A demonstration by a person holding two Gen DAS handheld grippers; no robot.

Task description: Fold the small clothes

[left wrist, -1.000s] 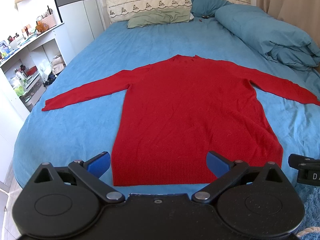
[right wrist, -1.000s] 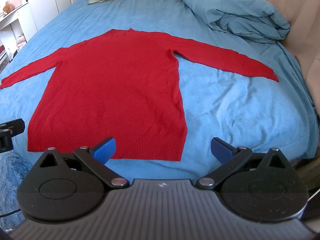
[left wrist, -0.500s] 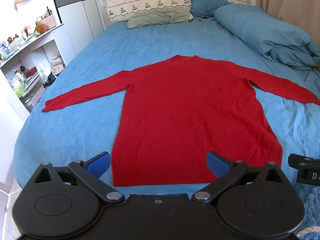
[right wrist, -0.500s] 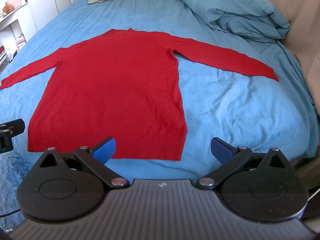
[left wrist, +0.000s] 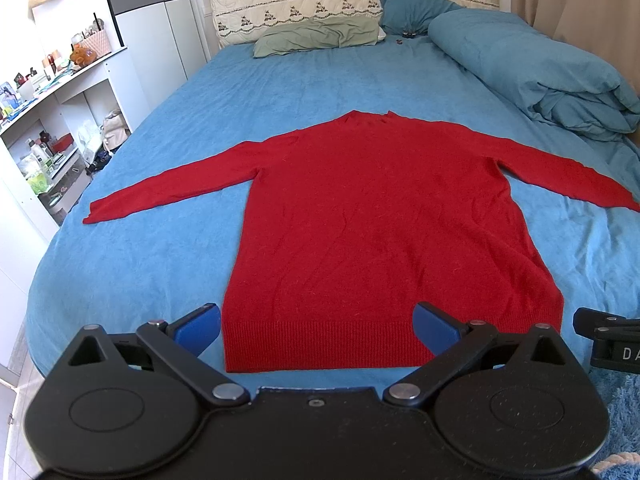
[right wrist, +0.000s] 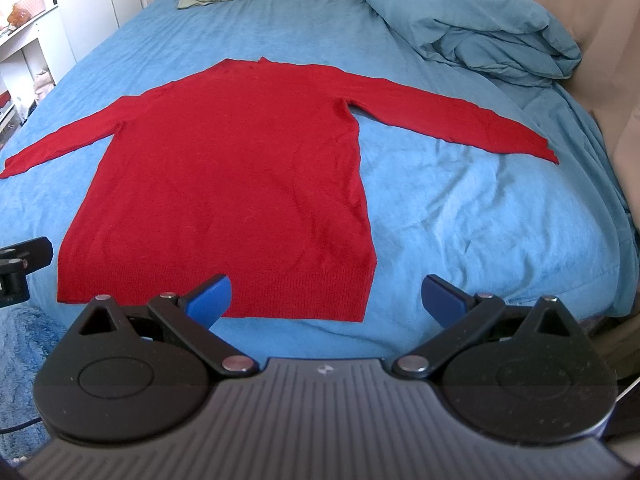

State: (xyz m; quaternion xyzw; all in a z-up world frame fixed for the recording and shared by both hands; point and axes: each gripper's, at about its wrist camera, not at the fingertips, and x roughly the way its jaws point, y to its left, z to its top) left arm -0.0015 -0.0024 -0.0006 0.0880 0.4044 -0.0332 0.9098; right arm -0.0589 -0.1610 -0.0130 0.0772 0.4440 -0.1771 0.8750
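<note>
Lying flat on the blue bedsheet (left wrist: 320, 92), front down or up cannot be told, with both sleeves stretched straight out to the sides and the ribbed hem nearest the foot of the bed: a red sweater (left wrist: 380, 216), spread this way so every edge is reachable and no layer is trapped before the first fold. Hovering just short of that hem, the left gripper (left wrist: 316, 326), fingers spread wide and holding nothing, lined up over the hem's left half. Likewise released and empty, the right gripper (right wrist: 326, 300), set over the hem's right corner with one blue fingertip (right wrist: 210, 298) in front of the cloth and the other out over bare sheet. Probably placed side by side like this to take the two bottom corners together, or to part toward the sleeves; no fold begun yet, by the look of it. Pushed well clear of the garment: a rolled blue duvet (right wrist: 472, 24) along the right edge and a green pillow (left wrist: 316, 36) against the headboard, leaving open sheet all round for folding. Off to the left, apart from the bed, cluttered white shelves (left wrist: 52, 120)
</note>
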